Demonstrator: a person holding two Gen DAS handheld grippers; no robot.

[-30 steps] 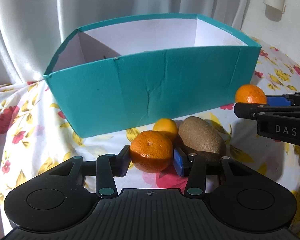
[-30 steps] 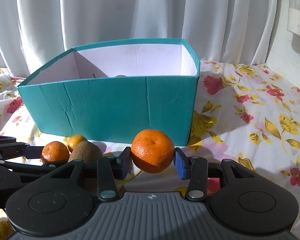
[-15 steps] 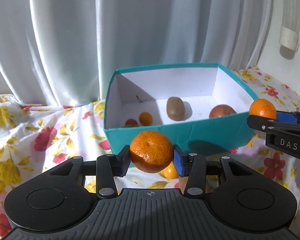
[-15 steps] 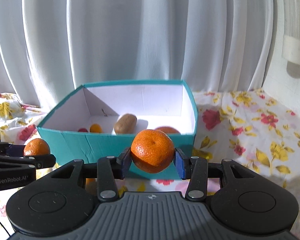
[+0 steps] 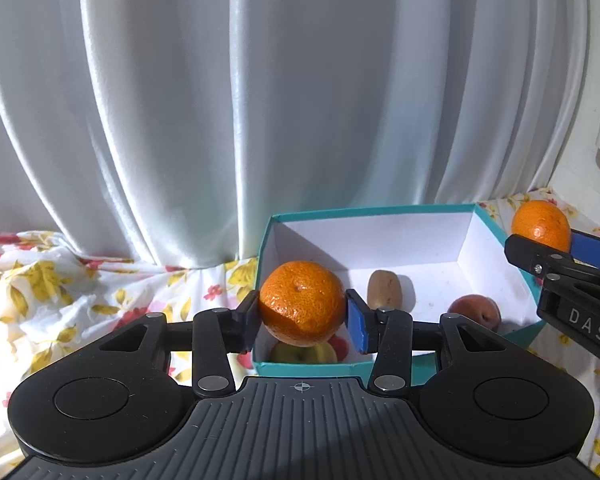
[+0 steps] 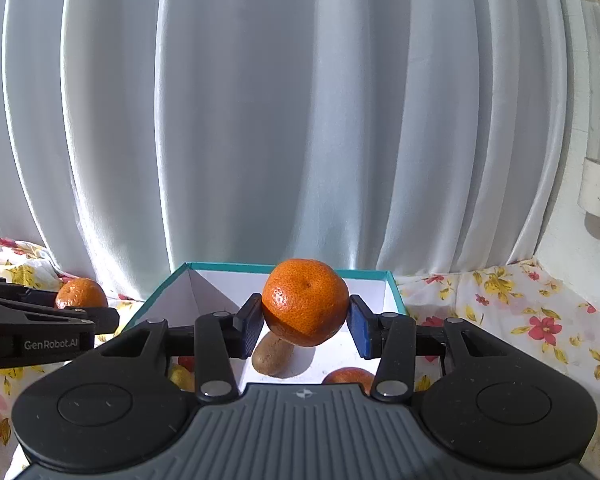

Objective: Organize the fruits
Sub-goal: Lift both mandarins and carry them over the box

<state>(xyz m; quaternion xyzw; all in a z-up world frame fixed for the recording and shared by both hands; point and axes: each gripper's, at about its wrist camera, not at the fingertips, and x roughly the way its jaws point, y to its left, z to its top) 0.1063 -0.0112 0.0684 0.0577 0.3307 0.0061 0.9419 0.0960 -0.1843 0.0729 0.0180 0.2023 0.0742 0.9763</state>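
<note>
My left gripper (image 5: 302, 317) is shut on an orange (image 5: 302, 300), held in the air above the near left corner of the teal box (image 5: 372, 212). My right gripper (image 6: 305, 322) is shut on a second orange (image 6: 305, 300), over the box's (image 6: 394, 290) near side. Each view shows the other gripper at its edge: the right gripper (image 5: 548, 241) with its orange (image 5: 540, 224), the left gripper (image 6: 82, 305) with its orange (image 6: 80, 292). Inside the white-lined box lie a kiwi (image 5: 384, 290), a reddish fruit (image 5: 476, 312) and a yellow-green fruit (image 5: 300, 354), partly hidden by the held orange.
The box stands on a floral cloth (image 5: 80, 300) that covers the surface. A white curtain (image 5: 260, 100) hangs close behind the box. To the right a pale wall carries a white tube fixture (image 6: 598, 192).
Both grippers have risen with their oranges still gripped. The box has dropped lower in both views and its inside now shows. The fruits on the cloth in front of it have left view.
</note>
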